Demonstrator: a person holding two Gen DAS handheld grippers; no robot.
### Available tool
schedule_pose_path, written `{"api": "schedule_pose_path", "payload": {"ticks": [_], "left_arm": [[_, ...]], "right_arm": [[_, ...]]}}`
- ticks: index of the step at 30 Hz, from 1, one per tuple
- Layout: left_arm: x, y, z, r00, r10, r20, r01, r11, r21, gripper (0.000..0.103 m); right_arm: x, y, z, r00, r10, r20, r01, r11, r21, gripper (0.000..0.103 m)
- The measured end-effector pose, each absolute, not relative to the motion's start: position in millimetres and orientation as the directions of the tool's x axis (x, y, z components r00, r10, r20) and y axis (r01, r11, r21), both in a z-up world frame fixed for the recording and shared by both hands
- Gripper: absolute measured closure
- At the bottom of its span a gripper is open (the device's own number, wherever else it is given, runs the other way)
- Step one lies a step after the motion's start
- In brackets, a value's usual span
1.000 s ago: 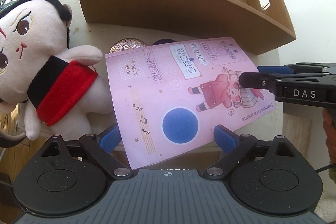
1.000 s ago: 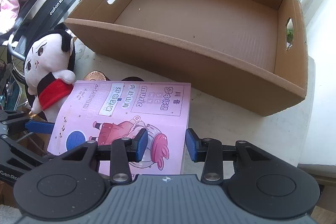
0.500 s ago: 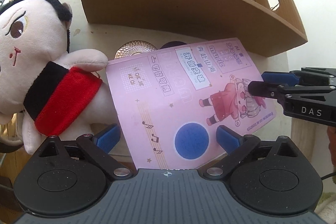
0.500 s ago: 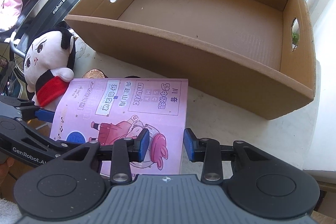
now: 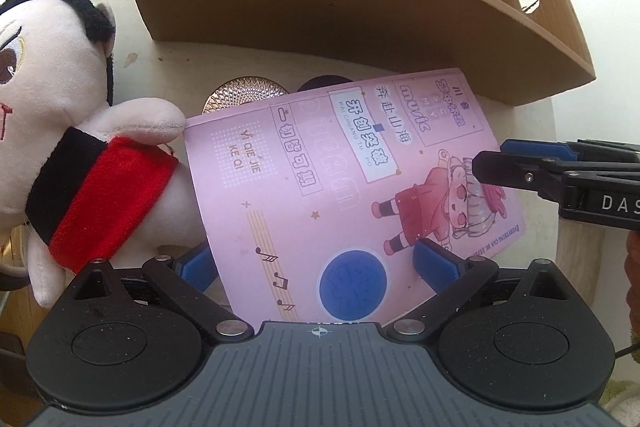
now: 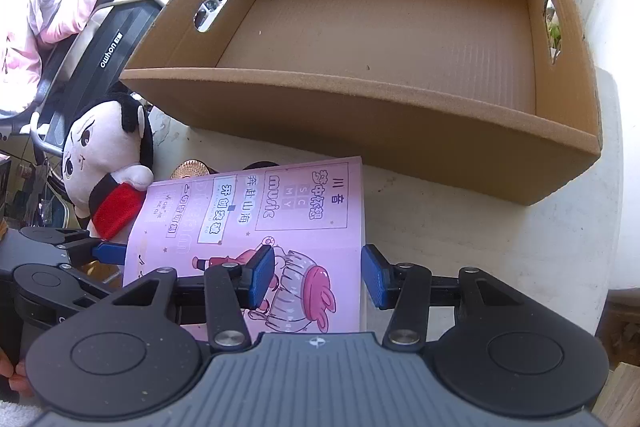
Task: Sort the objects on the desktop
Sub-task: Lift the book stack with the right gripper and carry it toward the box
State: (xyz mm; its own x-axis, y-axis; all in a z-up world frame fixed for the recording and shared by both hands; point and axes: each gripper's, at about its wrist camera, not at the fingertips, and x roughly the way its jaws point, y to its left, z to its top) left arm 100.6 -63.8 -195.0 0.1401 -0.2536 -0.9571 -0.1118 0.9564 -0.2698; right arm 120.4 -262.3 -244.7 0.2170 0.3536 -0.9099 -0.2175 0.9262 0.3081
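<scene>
— So where is the pink music booklet [image 5: 344, 187] sitting?

— Lower centre of both views, flat on the white table [image 6: 480, 223], in front of the near wall of the cardboard box [image 6: 400, 123]. Its far edge covers part of a copper-coloured disc [image 5: 244, 95] and a dark round thing [image 5: 324, 83].

— And the left tool [image 5: 316, 263]?

— At the bottom of the left wrist view, its blue pads stand wide apart, one past each side of the booklet's near end. Neither presses on the cover.

— The right tool [image 6: 318, 277]?

— Its jaws are opening. In the right wrist view one pad [image 6: 260, 275] sits over the cartoon figure on the cover and the other lies just off the booklet's right edge, over bare table. The booklet's corner is between them, not clamped.

— Anything else close by?

— A plush doll [image 5: 60, 147] with black hair and a red scarf leans at the left, one arm touching the booklet's left corner. The box at the top of the right wrist view shows a bare floor and a handle cut-out in each side wall.
</scene>
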Motion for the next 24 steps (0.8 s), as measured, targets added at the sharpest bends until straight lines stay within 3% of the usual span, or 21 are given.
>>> {"api": "schedule_pose_path", "payload": {"ticks": [6, 10, 15, 18, 24], "left_arm": [[91.2, -72.4, -192.4, 0.144, -0.242, -0.959, -0.112, 0.959, -0.259, 0.003], [90.4, -74.6, -194.7, 0.151, -0.244, -0.958, -0.122, 0.957, -0.263, 0.002], [91.0, -80.0, -195.2, 0.157, -0.244, -0.957, -0.106, 0.959, -0.262, 0.002], [90.9, -87.4, -192.4, 0.153, -0.229, -0.961, -0.097, 0.965, -0.245, 0.003], [90.8, -94.2, -190.9, 0.144, -0.242, -0.959, -0.107, 0.960, -0.258, 0.003]], "right_arm": [[120.7, -260.8, -249.5, 0.202, 0.352, -0.914, -0.239, 0.923, 0.302, 0.052], [122.6, -266.6, -251.4, 0.221, 0.364, -0.905, -0.181, 0.927, 0.329, 0.036], [125.8, -263.5, -256.7, 0.171, 0.395, -0.903, -0.171, 0.914, 0.368, 0.036], [119.9, -252.5, -252.4, 0.185, 0.356, -0.916, -0.243, 0.920, 0.309, 0.037], [120.4, -256.4, -258.5, 0.185, 0.341, -0.922, -0.241, 0.925, 0.294, 0.046]]}}
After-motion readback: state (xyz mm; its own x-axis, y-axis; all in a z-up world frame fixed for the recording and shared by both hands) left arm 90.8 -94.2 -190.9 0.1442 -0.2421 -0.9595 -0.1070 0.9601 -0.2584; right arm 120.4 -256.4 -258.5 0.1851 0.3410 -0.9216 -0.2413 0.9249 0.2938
